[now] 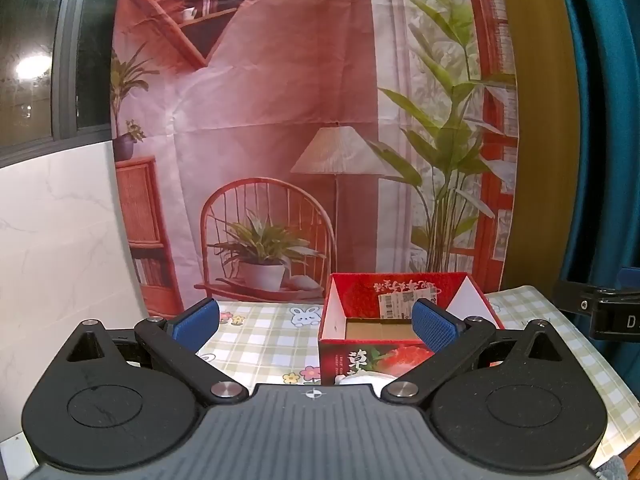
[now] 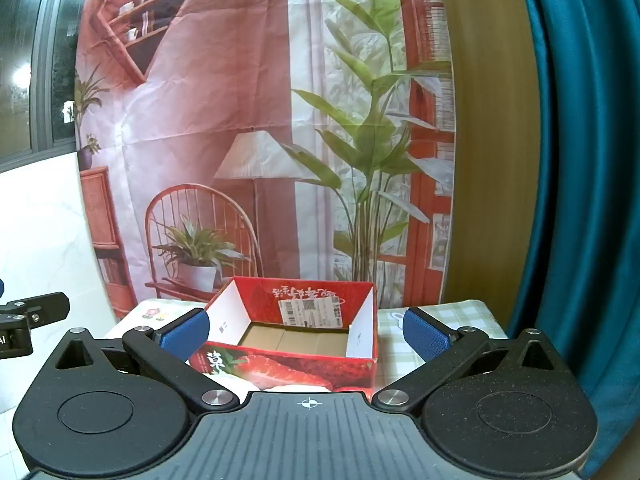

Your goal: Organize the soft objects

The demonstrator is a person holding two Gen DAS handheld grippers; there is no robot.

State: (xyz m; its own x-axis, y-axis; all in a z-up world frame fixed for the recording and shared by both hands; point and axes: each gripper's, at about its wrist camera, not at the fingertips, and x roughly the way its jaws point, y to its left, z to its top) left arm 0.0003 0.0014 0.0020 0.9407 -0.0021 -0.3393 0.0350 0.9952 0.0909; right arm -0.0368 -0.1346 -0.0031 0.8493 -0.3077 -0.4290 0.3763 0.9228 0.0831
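- Left wrist view: the left gripper (image 1: 316,322) hangs above the near part of a table with a checked cloth (image 1: 260,332), tipped a little downward. Its blue pads (image 1: 198,320) stand as wide apart as they go, and nothing lies between them.
- An open red box (image 1: 404,320) printed with strawberries sits on the cloth, ahead and to the right. Its cardboard floor is bare.
- A grey fuzzy scrap (image 1: 610,470) shows at the bottom right corner; it may be a soft item, but too little is visible to tell.
- The dark body of the other gripper pokes in at the right edge.
- Right wrist view: the right gripper (image 2: 306,330) is aimed almost straight at the same box (image 2: 296,332), also tipped slightly down. Its pads (image 2: 426,334) are fully spread and hold nothing; the box's near wall sits beyond them.
- No soft item appears in this view, so where the things to sort lie cannot be told from here.
- Judgement: this looks like the start, with both grippers free and the box waiting as the likely container.
- The next move calls for tipping or swinging a gripper toward the soft items, closing on one gently, then carrying it over the box's rim.
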